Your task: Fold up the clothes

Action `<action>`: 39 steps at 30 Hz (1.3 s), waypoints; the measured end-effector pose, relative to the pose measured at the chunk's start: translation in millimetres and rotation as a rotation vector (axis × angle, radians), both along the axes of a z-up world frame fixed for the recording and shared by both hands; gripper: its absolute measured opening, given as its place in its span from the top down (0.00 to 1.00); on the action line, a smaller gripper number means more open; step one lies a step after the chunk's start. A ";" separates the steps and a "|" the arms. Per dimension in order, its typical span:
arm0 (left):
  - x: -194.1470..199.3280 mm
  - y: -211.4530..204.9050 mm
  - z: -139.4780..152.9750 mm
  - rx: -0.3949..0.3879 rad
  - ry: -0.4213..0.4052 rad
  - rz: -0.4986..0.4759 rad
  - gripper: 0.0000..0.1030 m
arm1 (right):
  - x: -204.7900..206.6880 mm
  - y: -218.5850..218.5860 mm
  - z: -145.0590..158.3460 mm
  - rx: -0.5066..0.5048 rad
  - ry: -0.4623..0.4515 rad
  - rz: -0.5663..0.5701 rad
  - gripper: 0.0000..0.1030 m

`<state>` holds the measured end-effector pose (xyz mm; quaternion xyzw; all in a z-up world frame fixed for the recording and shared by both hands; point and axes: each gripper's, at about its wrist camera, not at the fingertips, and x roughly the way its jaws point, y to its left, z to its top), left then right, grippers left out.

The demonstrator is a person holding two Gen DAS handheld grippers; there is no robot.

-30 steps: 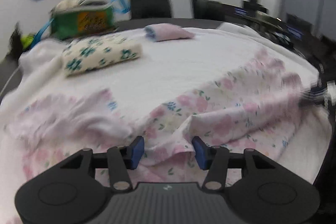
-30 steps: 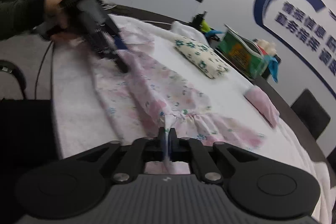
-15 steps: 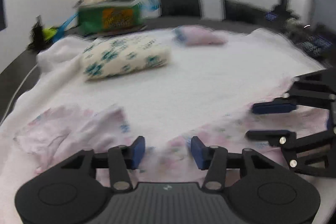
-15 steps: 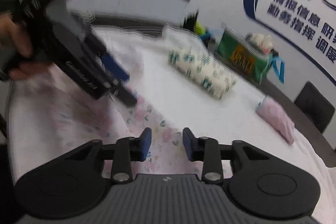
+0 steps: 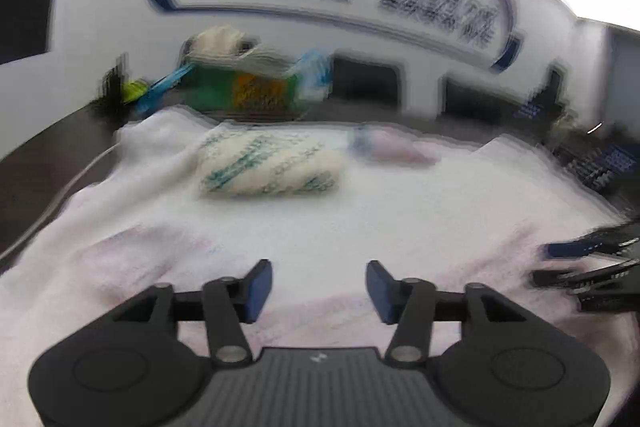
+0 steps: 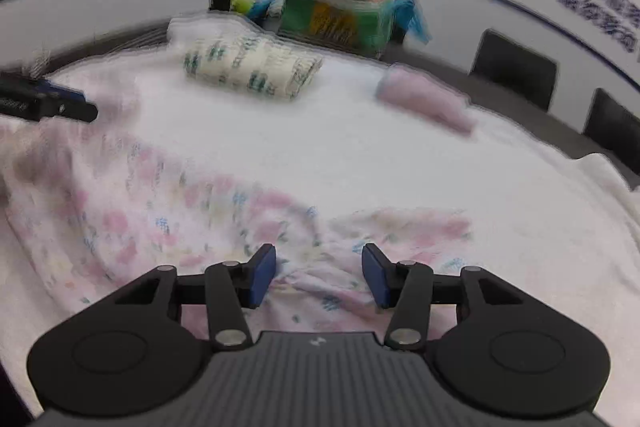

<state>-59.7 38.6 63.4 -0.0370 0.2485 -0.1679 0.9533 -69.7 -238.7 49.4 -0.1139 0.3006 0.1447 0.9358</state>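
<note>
On the white towel-covered table (image 6: 360, 155): one pink floral garment (image 6: 192, 223), unfolded; two folded bundles; left gripper (image 5: 319, 285) and right gripper (image 6: 319, 275), jaws opening, empty.

light: bright overhead, glare top right | blur: heavy motion smear | edges: fisheye-bent, dark corners

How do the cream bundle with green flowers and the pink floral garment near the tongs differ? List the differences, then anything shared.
1. The cream bundle is folded into a compact block; the pink floral garment lies spread out and rumpled.
2. The cream bundle carries green print; the pink floral garment carries pink flowers.
3. The bundle sits at the far side; the garment lies nearest.
Shared: both rest on the white cloth.
</note>
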 end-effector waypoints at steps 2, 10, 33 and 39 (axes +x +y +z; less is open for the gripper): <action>3.1 -23.5 -5.1 0.035 0.006 -0.088 0.48 | -2.6 1.4 10.1 0.070 -0.047 0.012 0.54; -8.2 -12.0 -56.0 0.196 0.087 -0.120 0.59 | 27.8 36.1 -32.0 -0.043 0.008 0.090 0.63; -34.4 19.1 -51.7 0.233 0.022 -0.175 0.99 | -15.0 35.5 -30.1 0.015 0.011 0.133 0.55; -32.7 43.9 -21.7 0.110 0.046 -0.026 0.92 | -19.6 31.1 -29.6 0.012 0.017 0.135 0.54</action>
